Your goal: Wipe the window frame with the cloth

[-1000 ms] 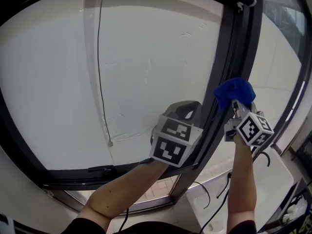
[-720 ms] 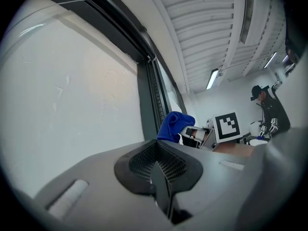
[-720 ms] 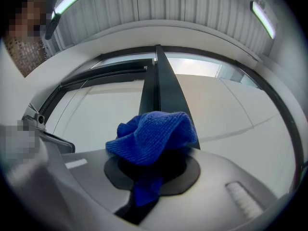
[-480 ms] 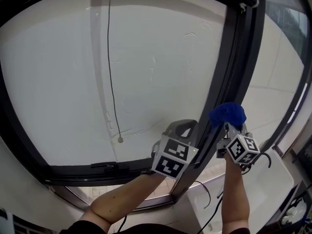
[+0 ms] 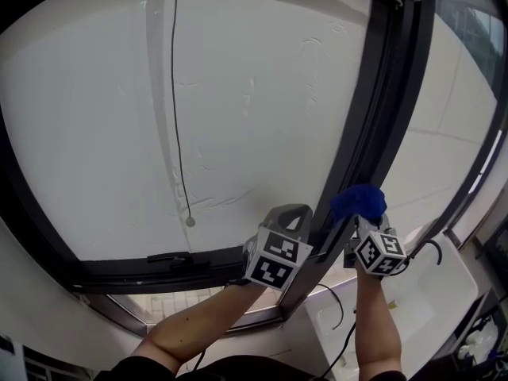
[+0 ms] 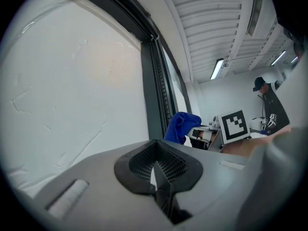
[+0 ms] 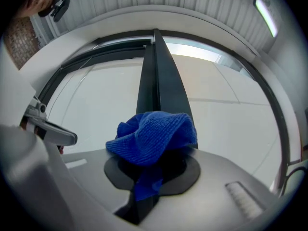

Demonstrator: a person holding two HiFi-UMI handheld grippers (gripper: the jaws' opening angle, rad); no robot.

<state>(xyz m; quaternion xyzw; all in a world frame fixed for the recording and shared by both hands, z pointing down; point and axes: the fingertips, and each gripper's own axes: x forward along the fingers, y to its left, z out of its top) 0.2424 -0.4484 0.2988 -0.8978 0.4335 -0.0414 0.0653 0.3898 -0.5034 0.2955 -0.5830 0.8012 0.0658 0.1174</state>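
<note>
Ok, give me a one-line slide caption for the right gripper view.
The right claw shut on a blue cloth, in front of the dark vertical window frame.

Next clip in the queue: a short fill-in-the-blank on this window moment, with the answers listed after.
1. The right hand-held gripper is shut on a ____ cloth.
2. The cloth sits at the dark ____ bar of the window frame, between two panes.
3. The left hand-held gripper holds nothing, and its jaws are ____.

Missing words: blue; vertical; shut
</note>
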